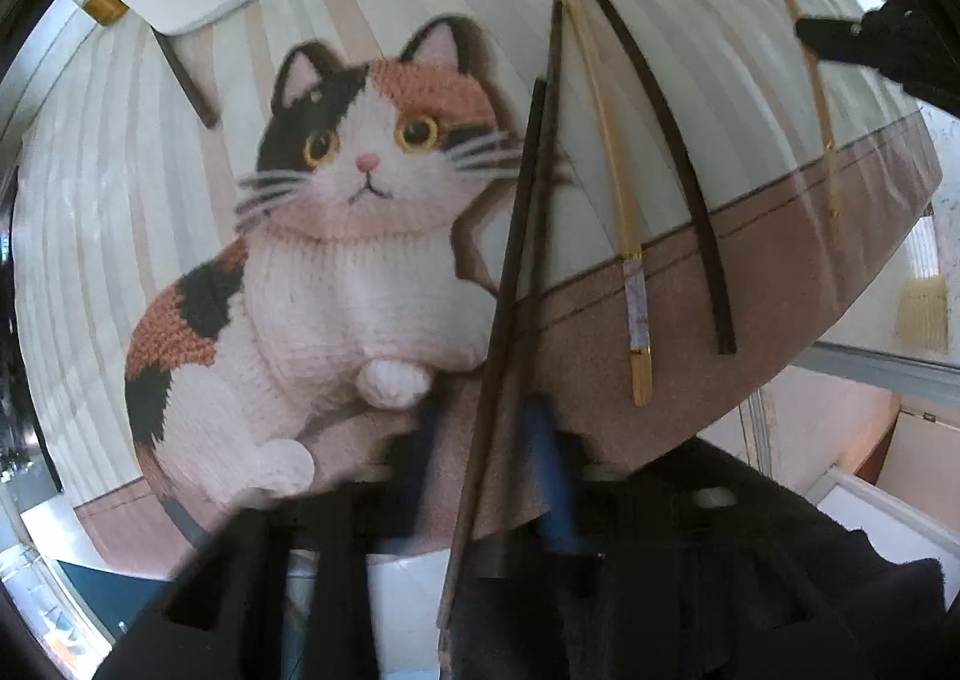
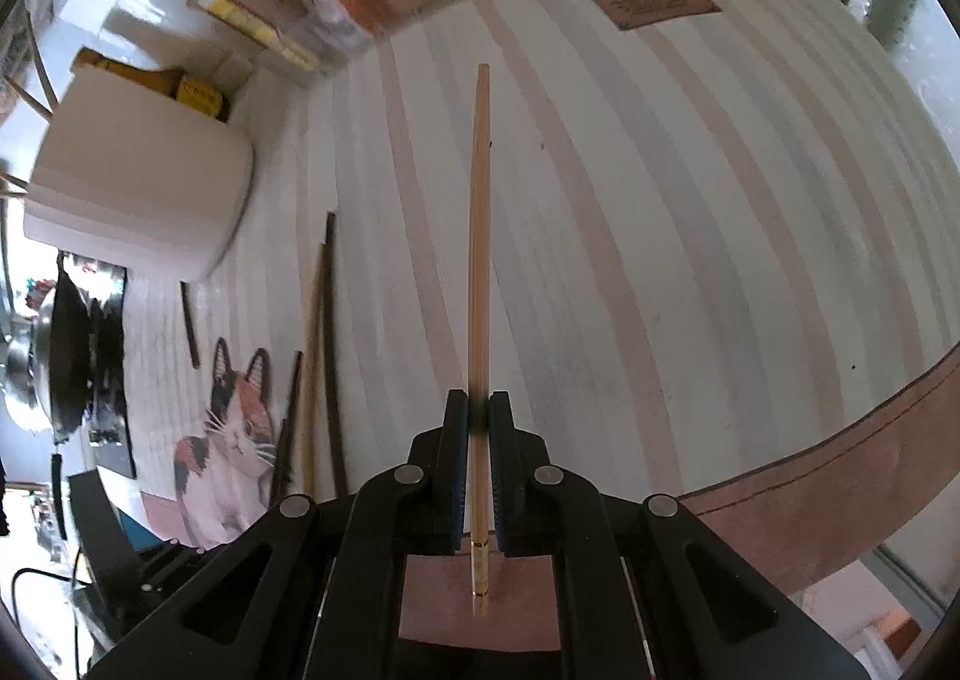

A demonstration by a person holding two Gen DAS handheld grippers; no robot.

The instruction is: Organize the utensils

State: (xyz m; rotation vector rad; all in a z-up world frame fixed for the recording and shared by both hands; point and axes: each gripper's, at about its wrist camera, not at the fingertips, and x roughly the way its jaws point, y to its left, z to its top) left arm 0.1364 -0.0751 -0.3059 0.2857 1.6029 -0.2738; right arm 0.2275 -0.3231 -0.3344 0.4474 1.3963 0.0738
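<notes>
Presently on the counter: a striped cream-and-pink mat with a brown stitched border (image 2: 660, 236), printed with a knitted calico cat (image 1: 336, 236).

Item, right gripper (image 2: 478, 476): fingers clenched on a pale bamboo chopstick with a gold-banded end (image 2: 480, 260), which runs forward above the mat, its banded end behind the pads.

Item, left gripper (image 1: 480, 440): blurred, blue-padded fingers (image 1: 549, 476) drawn in about a dark brown wooden chopstick (image 1: 510, 284); it appears gripped, though blur leaves the contact uncertain. A second dark stick (image 1: 555, 98) lies close alongside it.

Item, loose on the mat to the right of the cat in the left wrist view: a pale chopstick with a patterned, gold-ringed end (image 1: 612, 188) and a long dark chopstick (image 1: 678, 140), side by side. A short dark stick (image 1: 186, 80) lies near a white rounded holder (image 2: 144, 188) at the mat's far corner.

Item, brown label patch (image 2: 654, 2) on the mat: writing too small to read. Yellow box (image 2: 201, 98) behind the holder: print illegible.
</notes>
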